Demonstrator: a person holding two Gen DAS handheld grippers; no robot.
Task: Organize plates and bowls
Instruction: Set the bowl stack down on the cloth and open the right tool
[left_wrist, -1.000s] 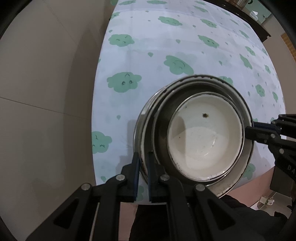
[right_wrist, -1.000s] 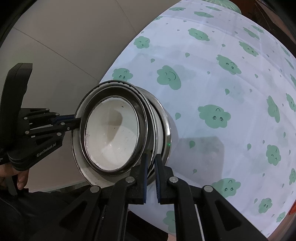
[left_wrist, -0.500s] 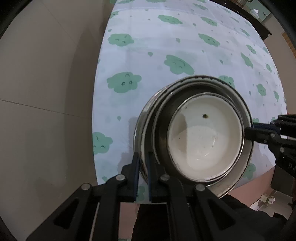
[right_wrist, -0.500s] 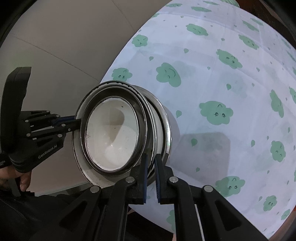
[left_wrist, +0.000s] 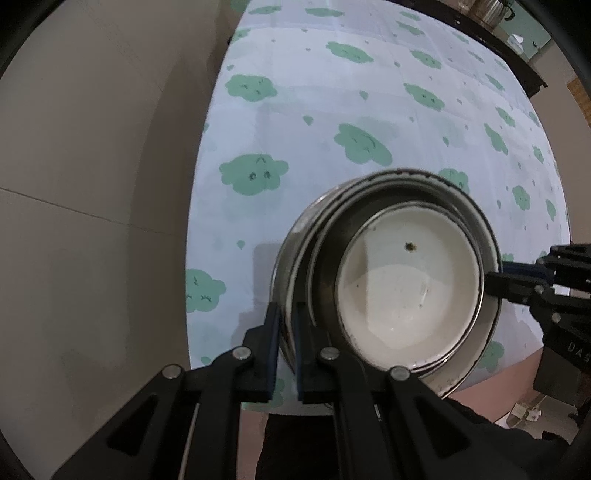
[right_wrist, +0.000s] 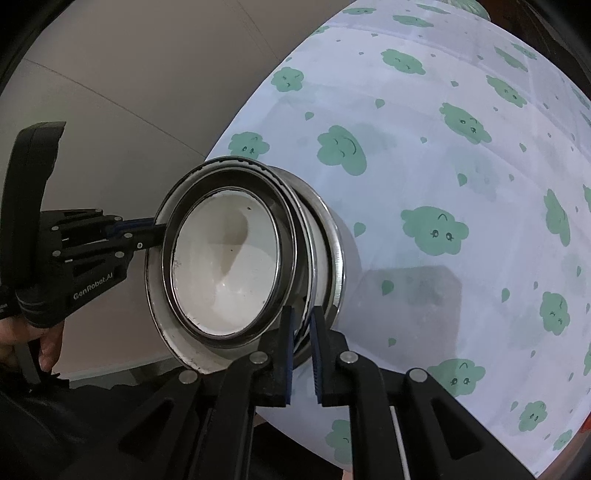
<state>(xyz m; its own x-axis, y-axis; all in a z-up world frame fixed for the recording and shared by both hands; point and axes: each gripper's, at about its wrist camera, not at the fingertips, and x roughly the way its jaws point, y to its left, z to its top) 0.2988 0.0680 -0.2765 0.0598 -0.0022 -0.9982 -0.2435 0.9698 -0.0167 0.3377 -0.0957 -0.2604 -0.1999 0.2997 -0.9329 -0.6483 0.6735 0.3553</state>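
Observation:
A nested stack of metal-rimmed bowls and plates (left_wrist: 406, 291) with a white inner bowl is held between both grippers above the near edge of the table. My left gripper (left_wrist: 287, 317) is shut on the stack's rim at its near left side. My right gripper (right_wrist: 301, 325) is shut on the opposite rim of the stack (right_wrist: 229, 266). In the left wrist view the right gripper (left_wrist: 498, 280) pinches the rim from the right. In the right wrist view the left gripper (right_wrist: 155, 230) pinches it from the left. The stack tilts a little.
The table carries a white cloth with green clouds (left_wrist: 369, 110), also in the right wrist view (right_wrist: 461, 166). Beige floor tiles (left_wrist: 92, 184) lie to the left. Dark furniture (left_wrist: 517, 62) stands at the table's far edge.
The held stack has shifted slightly over the tablecloth near the table's edge. Both grips are unchanged.

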